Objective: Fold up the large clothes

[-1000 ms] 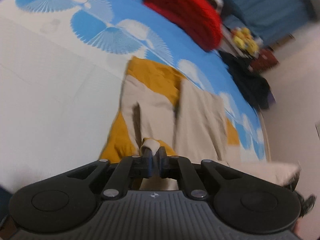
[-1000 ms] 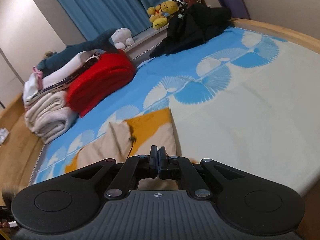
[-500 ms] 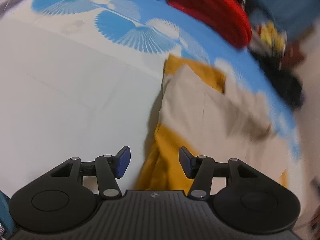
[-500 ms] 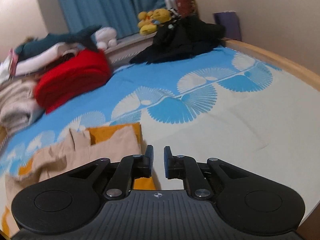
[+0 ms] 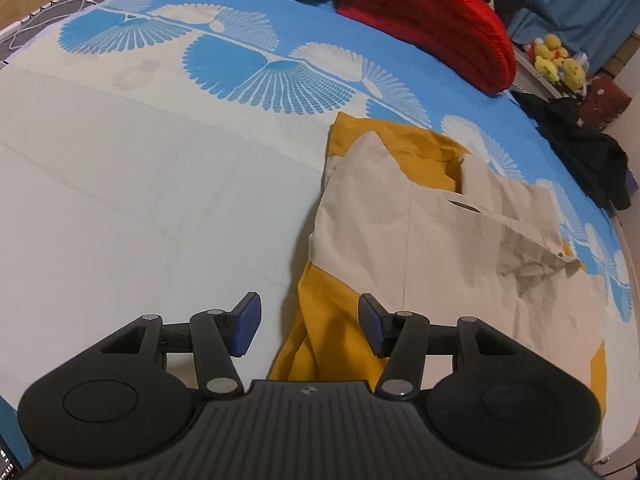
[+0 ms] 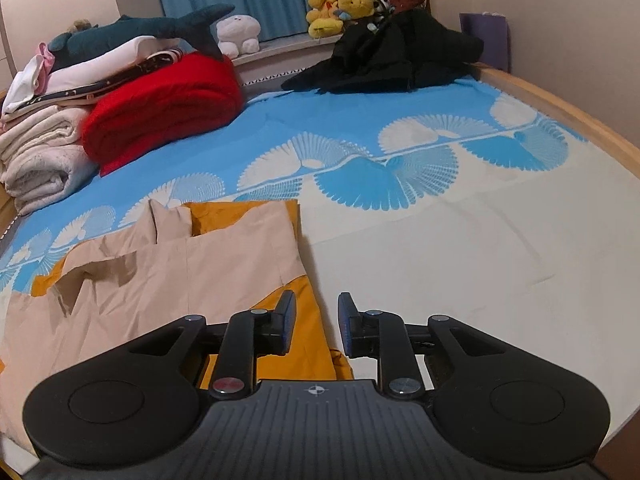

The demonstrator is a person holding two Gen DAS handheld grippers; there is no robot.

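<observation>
A beige and mustard-yellow garment (image 5: 400,224) lies partly folded on the bed, its beige panels laid over the yellow. My left gripper (image 5: 310,322) is open just above the garment's near yellow edge, nothing pressed between its pads. In the right wrist view the same garment (image 6: 180,272) spreads to the left. My right gripper (image 6: 316,328) hovers over the garment's right-hand yellow edge with its jaws opening, a narrow gap between them and no cloth gripped.
The bed (image 6: 460,248) has a cream and blue fan-patterned sheet. A red folded blanket (image 6: 160,108) and white folded towels (image 6: 40,156) sit at the back left. A black heap of clothes (image 6: 392,56) and plush toys (image 6: 340,8) lie at the far end. A wooden bed rim (image 6: 560,112) runs along the right.
Both grippers were shut a second ago, the left on a beige fold. The left has let go and opened wide; the right has parted. Both moved lower, toward the garment's near edge.
</observation>
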